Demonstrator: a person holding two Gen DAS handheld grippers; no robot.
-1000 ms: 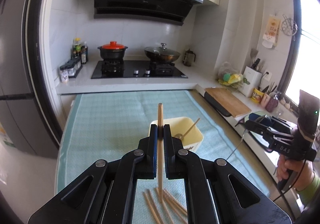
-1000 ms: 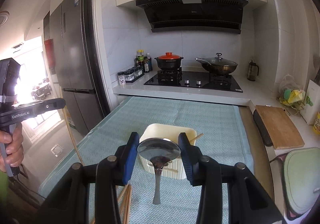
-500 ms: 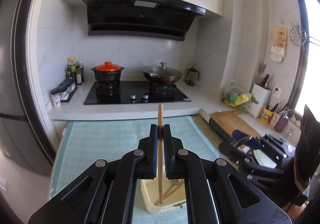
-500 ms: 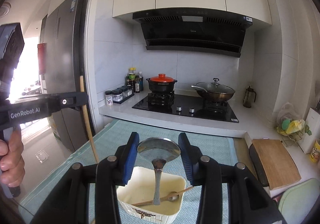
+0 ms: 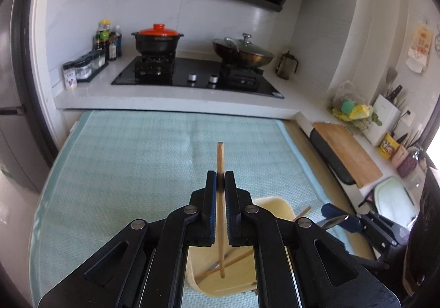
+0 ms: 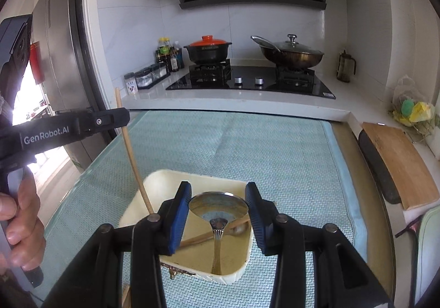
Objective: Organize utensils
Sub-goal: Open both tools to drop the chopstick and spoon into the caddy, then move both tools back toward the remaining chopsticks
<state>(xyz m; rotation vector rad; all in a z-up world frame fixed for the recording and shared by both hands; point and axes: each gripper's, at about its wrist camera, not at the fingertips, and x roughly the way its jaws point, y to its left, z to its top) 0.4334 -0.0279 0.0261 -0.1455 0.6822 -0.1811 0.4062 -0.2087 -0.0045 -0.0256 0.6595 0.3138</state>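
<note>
My left gripper (image 5: 220, 181) is clenched on a wooden chopstick (image 5: 220, 198), which stands nearly upright between the pads, its lower tip hanging inside the cream tub (image 5: 271, 205) below. My right gripper (image 6: 218, 205) grasps a metal spoon (image 6: 218, 207) by the bowl, blue pads (image 6: 180, 214) pressing on either side, the handle hanging down into the same tub (image 6: 165, 176). From the right view my left hand (image 6: 19, 222) shows at the edge, wrapped round its gripper's grip, and the chopstick (image 6: 132, 157) slants down past the tub's near-left corner.

Lying in the tub are another chopstick (image 6: 236, 223) and a second spoon (image 6: 238, 229), crossing right under the hanging handle, so they lie in the way there. The tub sits on a pale green mat (image 6: 247, 143) covering the table. More chopsticks (image 6: 126, 295) lie on the mat at the near edge, partly hidden behind my right gripper's frame.

To the right of the mat, a wooden cutting board (image 6: 398, 159) rests on the counter. Beyond the mat stands the white counter with a black stove (image 6: 253, 81), carrying a black pot with an orange lid (image 6: 208, 49) and a lidded wok (image 6: 291, 52). Sauce bottles (image 6: 167, 55) and spice jars (image 6: 147, 77) stand left of the stove, a glass press (image 6: 346, 66) to the right, and the fridge (image 6: 63, 33) rises at far left.
</note>
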